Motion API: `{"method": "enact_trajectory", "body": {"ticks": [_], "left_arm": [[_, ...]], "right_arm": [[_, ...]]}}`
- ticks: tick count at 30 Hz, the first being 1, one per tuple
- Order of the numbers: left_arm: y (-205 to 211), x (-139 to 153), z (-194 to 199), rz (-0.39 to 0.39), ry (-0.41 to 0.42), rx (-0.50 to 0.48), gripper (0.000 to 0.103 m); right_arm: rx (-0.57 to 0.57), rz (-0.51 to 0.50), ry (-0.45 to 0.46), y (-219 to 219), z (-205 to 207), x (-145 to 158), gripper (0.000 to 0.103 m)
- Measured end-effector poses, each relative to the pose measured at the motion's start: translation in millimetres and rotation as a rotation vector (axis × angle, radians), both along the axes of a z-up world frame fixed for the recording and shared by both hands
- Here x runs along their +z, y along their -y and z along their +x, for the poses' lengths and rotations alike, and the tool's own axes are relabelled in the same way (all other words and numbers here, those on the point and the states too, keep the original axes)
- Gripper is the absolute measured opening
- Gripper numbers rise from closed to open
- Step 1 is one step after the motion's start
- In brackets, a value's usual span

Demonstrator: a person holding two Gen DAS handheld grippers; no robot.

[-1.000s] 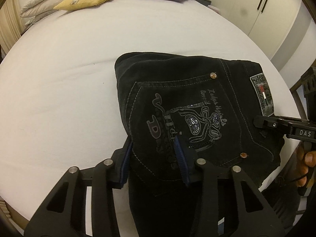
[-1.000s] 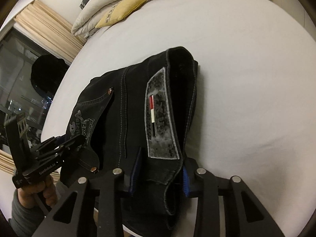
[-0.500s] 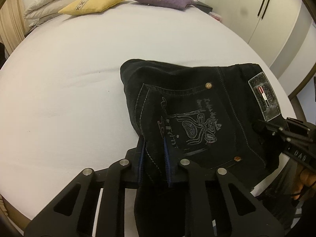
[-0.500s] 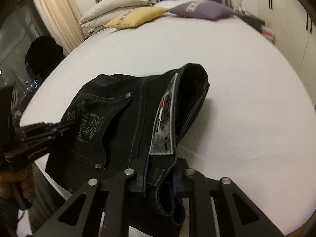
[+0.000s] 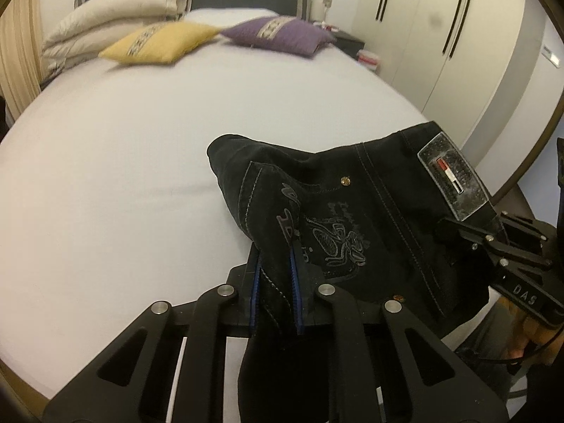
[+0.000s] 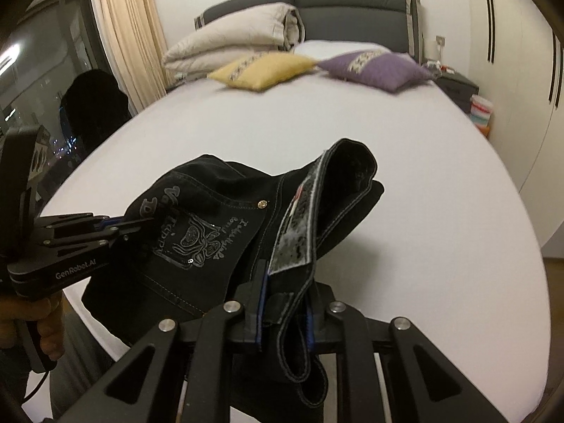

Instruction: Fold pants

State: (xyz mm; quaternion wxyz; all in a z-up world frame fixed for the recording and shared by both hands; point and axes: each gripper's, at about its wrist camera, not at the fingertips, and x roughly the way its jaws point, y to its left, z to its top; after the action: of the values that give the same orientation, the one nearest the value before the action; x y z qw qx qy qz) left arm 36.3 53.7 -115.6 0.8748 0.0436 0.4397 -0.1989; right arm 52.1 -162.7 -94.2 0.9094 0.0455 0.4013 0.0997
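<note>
At the far left, a cream ribbed curtain [image 6: 123, 31] hangs beside a dark glass window [image 6: 38, 81], seen properly only in the right wrist view. Next comes a rolled, quilted off-white duvet [image 5: 116, 24] against a grey padded headboard [image 6: 352, 3]. A yellow cushion [image 5: 158, 42] and a purple cushion [image 5: 278, 35], both soft and square with a patterned band, lie on the smooth white bed [image 5: 123, 176].

The pants [image 5: 370, 211] are black denim with pale topstitching, copper rivets and a shiny embroidered back pocket. They hang bunched over the near edge of the bed, held between the two grippers. The left gripper [image 5: 276, 292], matte black with blue-edged pads, is clamped tight on a fold by the pocket's edge. The right gripper [image 6: 283, 313] is pinched on the thick waistband, just under the glittery grey patch [image 6: 296, 236] with its red, white and black stripe.

The left wrist view shows the patch face-on, the pale wardrobe doors [image 5: 423, 35] with dark vertical handles, and the right gripper from the side. The right wrist view shows the patch edge-on, the open curl of the waistband, the left gripper from the side and the hand [image 6: 38, 320] holding its handle.
</note>
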Motion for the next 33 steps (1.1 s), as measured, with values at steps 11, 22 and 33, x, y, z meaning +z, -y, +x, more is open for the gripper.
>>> {"method": "enact_trajectory", "body": {"ticks": [11, 22, 33], "left_arm": [[43, 5, 79, 0.021, 0.013, -0.015, 0.013], [31, -87, 109, 0.007, -0.099, 0.043, 0.045], [-2, -21, 50, -0.056, 0.123, 0.108, 0.079]], "right_arm": [[-0.043, 0.028, 0.000, 50, 64, 1, 0.018], [-0.139, 0.484, -0.186, 139, 92, -116, 0.055], [-0.356, 0.403, -0.047, 162, 19, -59, 0.075]]}}
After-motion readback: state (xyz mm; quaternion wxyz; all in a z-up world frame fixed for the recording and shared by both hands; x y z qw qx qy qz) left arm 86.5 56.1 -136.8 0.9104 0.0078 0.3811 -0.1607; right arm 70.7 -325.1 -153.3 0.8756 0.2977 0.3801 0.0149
